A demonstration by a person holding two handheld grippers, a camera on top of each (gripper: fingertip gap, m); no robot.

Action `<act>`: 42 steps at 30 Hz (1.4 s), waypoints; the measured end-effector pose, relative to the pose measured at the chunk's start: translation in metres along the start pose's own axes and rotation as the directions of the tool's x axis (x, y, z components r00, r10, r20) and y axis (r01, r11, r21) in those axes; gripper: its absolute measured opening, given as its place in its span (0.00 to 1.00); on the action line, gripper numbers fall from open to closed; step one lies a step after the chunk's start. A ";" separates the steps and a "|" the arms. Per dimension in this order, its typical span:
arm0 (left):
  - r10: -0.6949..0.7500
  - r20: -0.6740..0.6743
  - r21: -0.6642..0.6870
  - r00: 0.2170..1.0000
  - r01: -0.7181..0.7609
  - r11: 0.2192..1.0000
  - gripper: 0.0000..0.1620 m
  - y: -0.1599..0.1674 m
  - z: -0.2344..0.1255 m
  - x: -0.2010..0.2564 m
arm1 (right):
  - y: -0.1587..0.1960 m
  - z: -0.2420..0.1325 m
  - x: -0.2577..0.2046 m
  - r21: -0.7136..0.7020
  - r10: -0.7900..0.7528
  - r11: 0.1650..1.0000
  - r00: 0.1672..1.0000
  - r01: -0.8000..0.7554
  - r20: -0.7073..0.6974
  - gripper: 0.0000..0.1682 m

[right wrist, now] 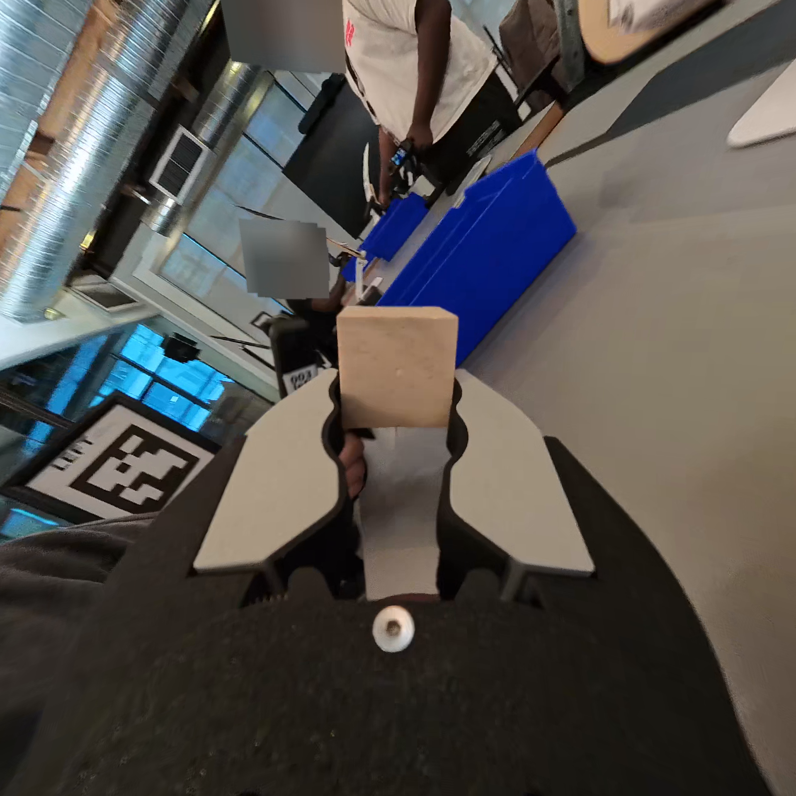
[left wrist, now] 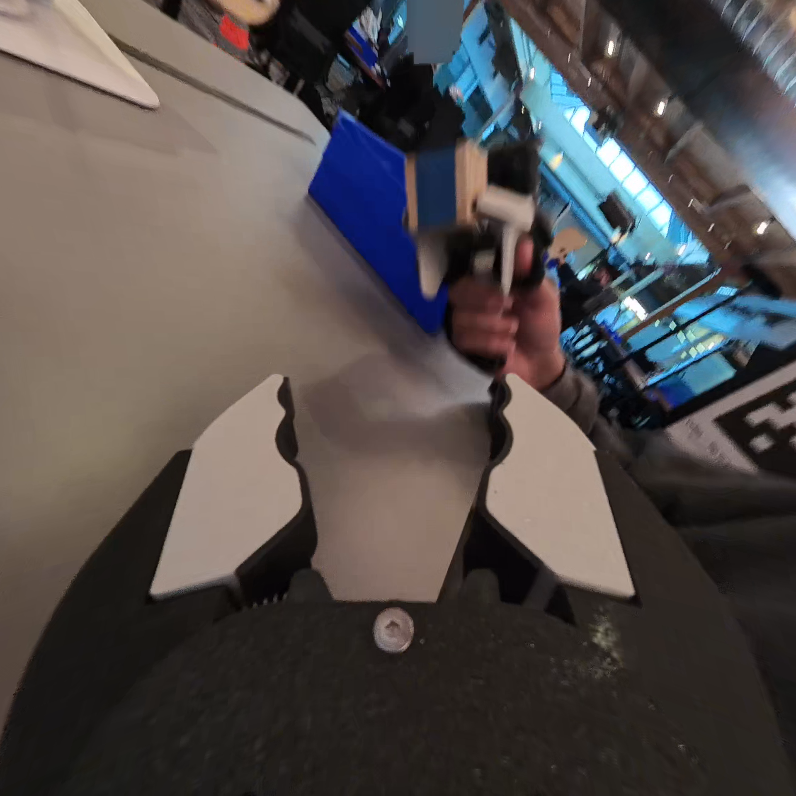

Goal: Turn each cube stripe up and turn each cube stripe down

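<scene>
1. Cube: a pale wooden block clamped between the tips of the right gripper, held clear above the grey table. In the right wrist view only a plain, unmarked face shows; the stripe is hidden from this camera.
2. Same cube in the left wrist view: a broad blue stripe crosses the face turned toward this camera, with bare wood at either edge. Motion blur softens its outline.
3. Right gripper seen from the left wrist view: blurred, carried by a hand wrapped round its dark handle; how its fingers meet the cube is hard to make out here.
4. Left gripper: jaws spread wide apart with nothing between them, hovering low over the table, near the cube but not touching it.
5. Blue bin: stands on the table beyond the cube; its near end is cut off behind the block. In the left wrist view the bin is partly covered by the cube and right gripper.
6. White board: lies flat at the far corner of the table, cut off by the frame edge.
7. Black-and-white marker panel: stands off the table edge, partly hidden by the gripper body.
8. Background: a standing person, windows and ducting, all blurred and tilted.
</scene>
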State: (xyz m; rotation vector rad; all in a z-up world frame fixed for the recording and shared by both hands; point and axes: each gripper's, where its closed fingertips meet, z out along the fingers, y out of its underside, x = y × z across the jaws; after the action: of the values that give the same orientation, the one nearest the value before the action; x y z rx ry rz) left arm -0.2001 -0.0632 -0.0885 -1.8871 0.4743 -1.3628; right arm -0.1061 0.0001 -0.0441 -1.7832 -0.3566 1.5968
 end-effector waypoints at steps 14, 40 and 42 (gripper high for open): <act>0.220 -0.054 -0.225 0.974 -0.226 0.948 0.44 0.060 0.013 0.026 | -0.125 -0.277 0.128 -0.205 -0.234 0.972 0.344 0.119 -0.909 0.27; 0.302 -0.069 -0.337 0.951 -0.307 0.890 0.38 0.077 0.010 0.022 | -0.085 -0.161 0.021 -0.135 -0.462 0.857 0.628 0.496 -0.626 0.34; 0.317 -0.053 -0.359 0.947 -0.314 0.879 0.42 0.081 0.011 0.020 | -0.025 -0.111 -0.018 -0.031 -0.449 0.880 0.809 0.474 -0.379 0.32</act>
State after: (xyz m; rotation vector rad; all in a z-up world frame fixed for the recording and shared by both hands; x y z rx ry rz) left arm -0.1726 -0.1250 -0.1377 -1.9910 1.0448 -1.1016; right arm 0.0018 -0.0284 -0.0158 -1.7355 -0.5021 0.8915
